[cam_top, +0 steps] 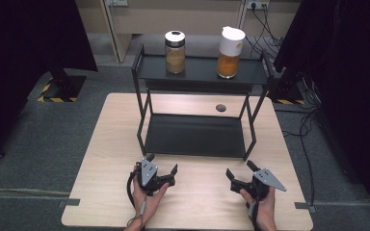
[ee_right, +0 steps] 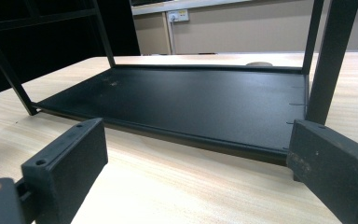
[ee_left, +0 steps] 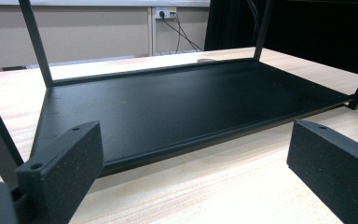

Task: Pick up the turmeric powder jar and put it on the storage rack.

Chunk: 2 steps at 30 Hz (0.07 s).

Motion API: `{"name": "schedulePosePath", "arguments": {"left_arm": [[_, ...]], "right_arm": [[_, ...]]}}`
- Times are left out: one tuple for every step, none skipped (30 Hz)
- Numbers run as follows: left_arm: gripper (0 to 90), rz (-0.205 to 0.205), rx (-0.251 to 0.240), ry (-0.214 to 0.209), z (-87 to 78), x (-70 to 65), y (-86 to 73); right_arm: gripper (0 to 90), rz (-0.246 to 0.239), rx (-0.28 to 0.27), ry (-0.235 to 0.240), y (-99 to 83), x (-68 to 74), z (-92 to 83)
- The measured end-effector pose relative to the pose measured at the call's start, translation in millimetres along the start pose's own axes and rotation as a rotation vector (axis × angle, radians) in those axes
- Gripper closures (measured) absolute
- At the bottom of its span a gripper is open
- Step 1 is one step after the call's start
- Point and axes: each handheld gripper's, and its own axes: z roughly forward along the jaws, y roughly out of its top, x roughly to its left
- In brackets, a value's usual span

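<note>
A: Left gripper (cam_top: 162,169) and right gripper (cam_top: 239,172) low over table (cam_top: 111,159), jaws spread wide, nothing held. Just ahead, black rack (cam_top: 196,135), lower shelf (ee_left: 186,100) bare.

B: Up on top shelf (cam_top: 200,69): glass jar (cam_top: 175,52) at left, white-capped bottle (cam_top: 230,45) at right, well apart, both upright.

A: Probably heavy for size, rigid, slick (glass, breakable). Best clamped mid-body, below the lid, kept vertical.
</note>
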Motion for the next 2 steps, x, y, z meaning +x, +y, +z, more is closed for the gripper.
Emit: {"name": "schedulePosePath", "arguments": {"left_arm": [[2.8,-0.002,0.000,0.000,0.2,0.1,0.0],[2.8,-0.005,0.000,0.000,0.3,0.3,0.0]], "right_arm": [[5.2,-0.001,0.000,0.000,0.0,0.0,0.0],[5.2,-0.002,0.000,0.001,0.0,0.0,0.0]]}}
